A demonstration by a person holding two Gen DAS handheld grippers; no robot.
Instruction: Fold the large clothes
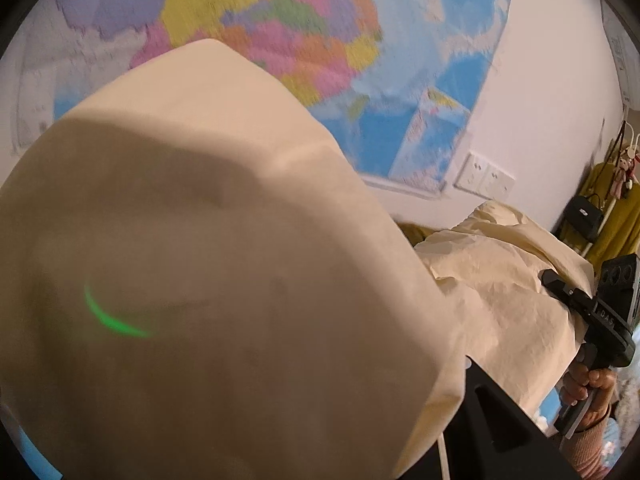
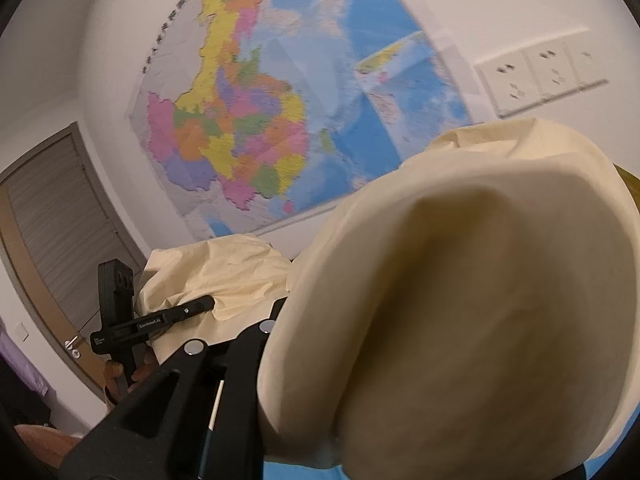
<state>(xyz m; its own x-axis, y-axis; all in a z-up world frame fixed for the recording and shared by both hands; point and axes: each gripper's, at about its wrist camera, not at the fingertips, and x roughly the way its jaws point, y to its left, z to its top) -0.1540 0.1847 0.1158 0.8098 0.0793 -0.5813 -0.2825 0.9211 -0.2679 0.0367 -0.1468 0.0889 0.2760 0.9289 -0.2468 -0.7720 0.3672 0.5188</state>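
Item one: the pale cream cotton garment (image 1: 200, 280), a large crumpled cloth. It is filling the left wrist view from six to eleven o'clock and the right wrist view (image 2: 460, 300) from two to six o'clock, draping straight over each lens. A looser stretch of it is sagging between your two hands, at three o'clock in the left view and eight o'clock in the right.

Item two: the multicoloured wall map (image 2: 248, 120) on the white wall, hanging at twelve o'clock behind everything.

Item three: the grey-framed slatted door (image 2: 52, 232), sitting at nine o'clock in the right view.

Item four: the white wall sockets (image 2: 544, 76), at two o'clock.

Item five: your right gripper (image 1: 552, 280), black, showing at four o'clock in the left view. Its fingers are lying nearly together on the cloth, pinching an edge of it.

Item six: your left gripper (image 2: 204, 304), black, at eight o'clock in the right view. Its fingers are likewise pressing close on the fabric, gripping it.

Progress, as a judgement: you are holding the garment up by two points, and no neat crease is showing, so the folding is looking barely begun. Spreading, halving and flattening are all remaining.
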